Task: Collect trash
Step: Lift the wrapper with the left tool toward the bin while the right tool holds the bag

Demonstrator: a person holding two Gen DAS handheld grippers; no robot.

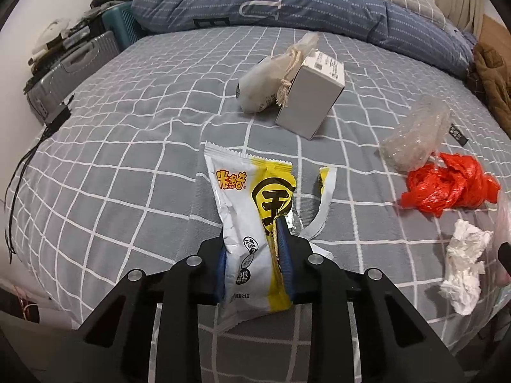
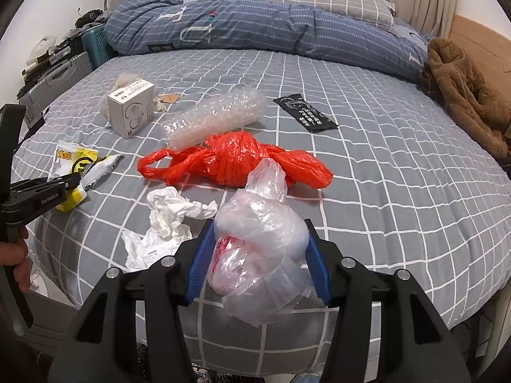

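Note:
A white and yellow snack wrapper point(image 1: 242, 198) lies on the grey checked bed point(image 1: 127, 146), and my left gripper point(image 1: 252, 239) is shut on its near end, blue pads pressing both sides. The right wrist view shows the same wrapper point(image 2: 72, 159) in the left gripper point(image 2: 75, 178) at the bed's left edge. My right gripper point(image 2: 258, 226) is shut on a crumpled clear plastic bag point(image 2: 265, 191) with a red print. Loose on the bed are a red plastic bag point(image 2: 236, 159), a crumpled white tissue point(image 2: 172, 214), bubble wrap point(image 2: 214, 118) and a black sachet point(image 2: 305, 113).
A white box point(image 1: 313, 95) and a pale drawstring pouch point(image 1: 268, 76) sit mid-bed. A blue duvet point(image 2: 255, 22) lies across the far side, with a brown garment point(image 2: 463, 89) at the right. Suitcases point(image 1: 73, 63) and cables point(image 1: 19, 175) are off the left edge. A hand point(image 2: 16, 255) holds the left gripper.

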